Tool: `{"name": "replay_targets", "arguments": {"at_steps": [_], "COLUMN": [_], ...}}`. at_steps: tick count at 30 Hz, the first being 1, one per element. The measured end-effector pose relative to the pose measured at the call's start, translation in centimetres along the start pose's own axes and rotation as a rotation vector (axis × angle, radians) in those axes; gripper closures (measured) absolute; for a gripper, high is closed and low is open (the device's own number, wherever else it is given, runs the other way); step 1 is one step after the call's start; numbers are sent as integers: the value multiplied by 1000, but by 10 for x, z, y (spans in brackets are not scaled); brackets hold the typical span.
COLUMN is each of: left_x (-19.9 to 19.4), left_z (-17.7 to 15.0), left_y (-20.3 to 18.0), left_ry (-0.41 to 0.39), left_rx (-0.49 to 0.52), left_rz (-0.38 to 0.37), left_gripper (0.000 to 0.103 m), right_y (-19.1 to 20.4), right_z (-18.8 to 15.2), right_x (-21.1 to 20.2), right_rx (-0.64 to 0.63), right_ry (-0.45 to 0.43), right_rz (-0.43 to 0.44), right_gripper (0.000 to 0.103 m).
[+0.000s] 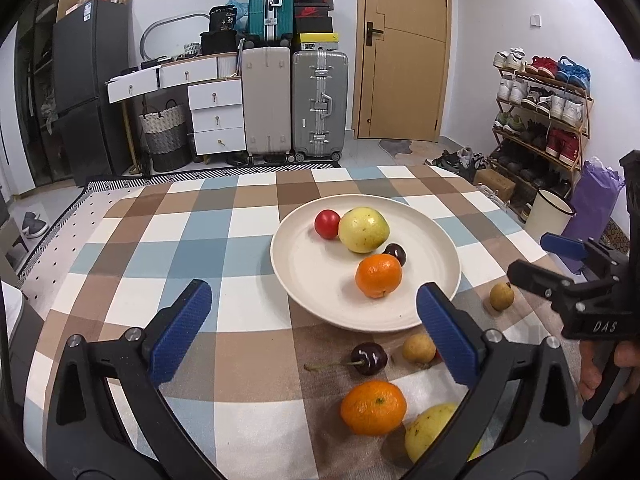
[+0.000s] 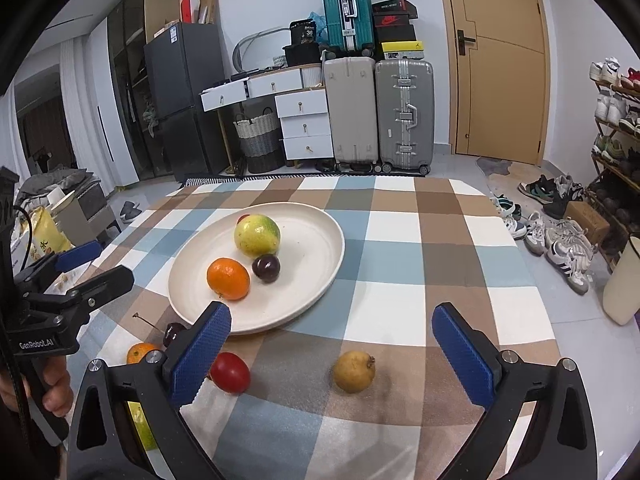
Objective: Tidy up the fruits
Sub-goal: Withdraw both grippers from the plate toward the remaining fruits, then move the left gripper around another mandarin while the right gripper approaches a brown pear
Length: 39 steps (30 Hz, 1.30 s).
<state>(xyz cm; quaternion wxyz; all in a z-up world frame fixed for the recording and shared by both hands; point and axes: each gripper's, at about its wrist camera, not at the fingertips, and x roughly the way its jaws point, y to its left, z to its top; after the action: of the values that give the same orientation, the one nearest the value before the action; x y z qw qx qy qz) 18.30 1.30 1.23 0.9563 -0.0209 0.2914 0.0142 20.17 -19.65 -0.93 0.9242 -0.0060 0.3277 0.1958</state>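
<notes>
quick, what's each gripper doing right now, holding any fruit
Left gripper: open, holding nothing, above the tablecloth near the plate.
Right gripper: open, holding nothing, a small yellow-brown fruit on the cloth below the gap.

Four fruits on plate [image 1: 436, 304]; loose orange [image 1: 373, 407], cherry [image 1: 369, 358] before it.
</notes>
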Motion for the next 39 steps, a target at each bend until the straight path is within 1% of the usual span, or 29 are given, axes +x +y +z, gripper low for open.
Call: {"name": "replay_targets", "arguments": {"at_steps": [4,7,11,15,20,23,26,30,36,39], "left_x": [-10,-13,-14,-7,1,2,6,14,27,29], "left_z": [-8,-15,-21,-23,-29,-31,-33,-37,-41,-44], "left_y": [6,12,17,17,9,4,2,3,11,12], "left_ry": [-4,11,17,56,101,119,138,187,250,265], "left_rx": [-10,-17,-10,-11,29,47,55,45,6,-2], "left_rz": [-7,-11,8,-8,-38,-61,-65,-82,-109,-133], "left_gripper": [1,1,1,1,1,1,1,1,1,5], "right_y": [-6,-10,-13,-12,-13,-16,-21,-24,-30,-32], "right_z": [-2,-5,-7,-9,-13,-15,-18,-20,-23,-24], "right_x": [-6,-9,-7,-2,7,10,15,19,26,28], "right_rx": [11,14,27,11,-2,6,24,36,45,55], "right_ry": [-2,7,27,56,99,117,142,166,200,211], "right_rz": [5,3,-11,-29,-38,-47,-49,-47,-67,-67], "right_gripper": [1,1,1,1,1,1,1,1,1,2]}}
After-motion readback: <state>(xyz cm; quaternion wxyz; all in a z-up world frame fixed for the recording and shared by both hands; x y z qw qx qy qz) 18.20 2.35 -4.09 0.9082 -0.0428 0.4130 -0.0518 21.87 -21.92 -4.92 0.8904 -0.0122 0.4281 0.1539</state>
